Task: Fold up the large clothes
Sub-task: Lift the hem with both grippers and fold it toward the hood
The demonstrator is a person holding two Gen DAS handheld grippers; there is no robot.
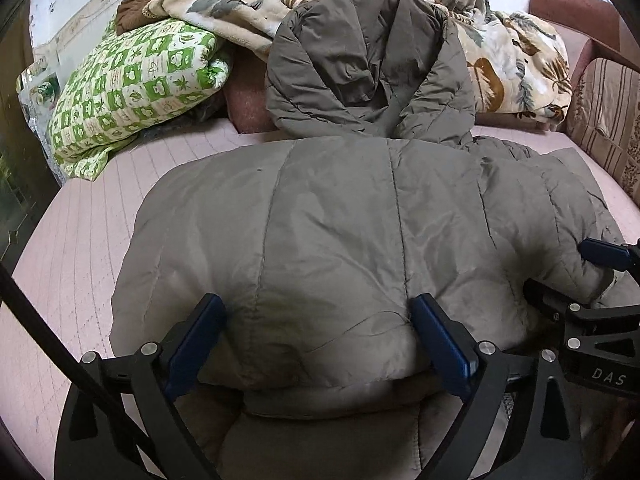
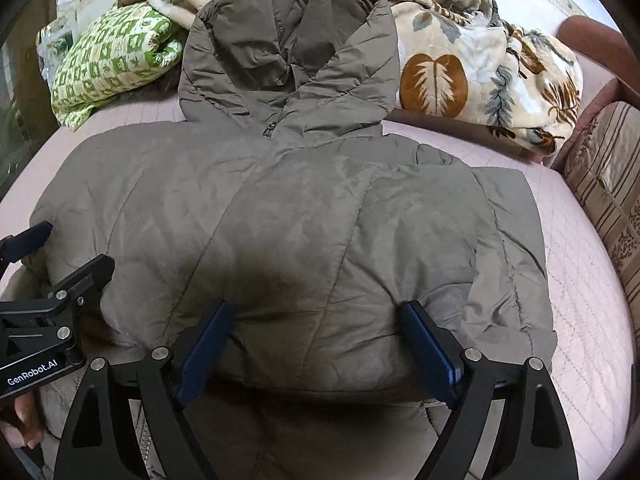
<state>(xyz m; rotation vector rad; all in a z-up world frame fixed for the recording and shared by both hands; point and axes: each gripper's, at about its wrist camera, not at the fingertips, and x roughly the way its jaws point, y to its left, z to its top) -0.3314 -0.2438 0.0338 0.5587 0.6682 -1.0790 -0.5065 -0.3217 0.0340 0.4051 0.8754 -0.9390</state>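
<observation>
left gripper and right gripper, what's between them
Only the puffy grey jacket: its folded near edge spans from the left gripper to the right gripper, clearest in the right wrist view.

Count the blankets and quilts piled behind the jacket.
2: a green checked quilt to the left of the jacket's hood, and a leaf-print blanket behind and to the right of it. A brown cloth at the back may be another.

Puffer jacket [image 1: 328, 240] near hem runs off the bottom edge in both views. Left gripper [image 1: 320, 344] finger bases cropped at the frame bottom; same for the right gripper [image 2: 320, 340]. Bed [image 1: 80, 220] under the jacket hidden. Jacket underside folds can't be made out.
</observation>
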